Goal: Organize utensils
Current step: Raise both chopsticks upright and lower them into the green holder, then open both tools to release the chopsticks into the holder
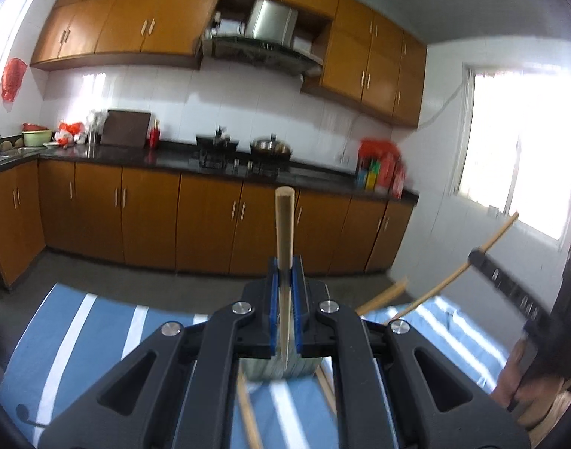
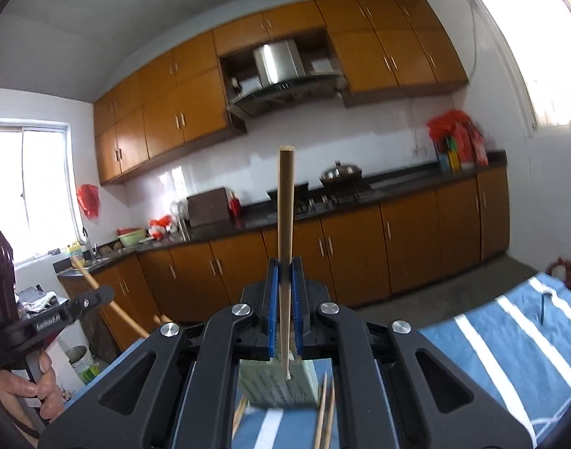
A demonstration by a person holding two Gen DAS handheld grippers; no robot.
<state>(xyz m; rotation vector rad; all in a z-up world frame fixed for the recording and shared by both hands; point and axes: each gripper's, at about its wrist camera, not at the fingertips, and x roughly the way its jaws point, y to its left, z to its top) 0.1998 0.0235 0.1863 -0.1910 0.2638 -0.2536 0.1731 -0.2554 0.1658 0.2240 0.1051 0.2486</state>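
1. Chopsticks are what we hold, one in each tool: our left gripper [image 1: 284, 280] has its blue pads clamped tight on a wooden chopstick [image 1: 284, 232] that sticks out forward and upward past the fingertips.
2. Our right gripper [image 2: 285, 284] is closed just as tightly on a second chopstick [image 2: 286, 224], which rises steeply between its pads.
3. Below both tools we see a pale green holder [image 1: 281, 368] standing on the blue striped cloth [image 1: 79, 321], with loose chopsticks [image 2: 324, 411] lying on the cloth just beside it.
4. The left wrist view alone shows our right gripper from outside, at the picture's right edge, with its chopstick slanting up towards the bright window [image 1: 521, 149].
5. The right wrist view alone shows our left hand [image 2: 42, 389] on its tool's handle at the picture's left edge, a white bucket [image 2: 81, 364] on the floor, and a thin dark blue stick [image 2: 544, 308] on the cloth at far right.
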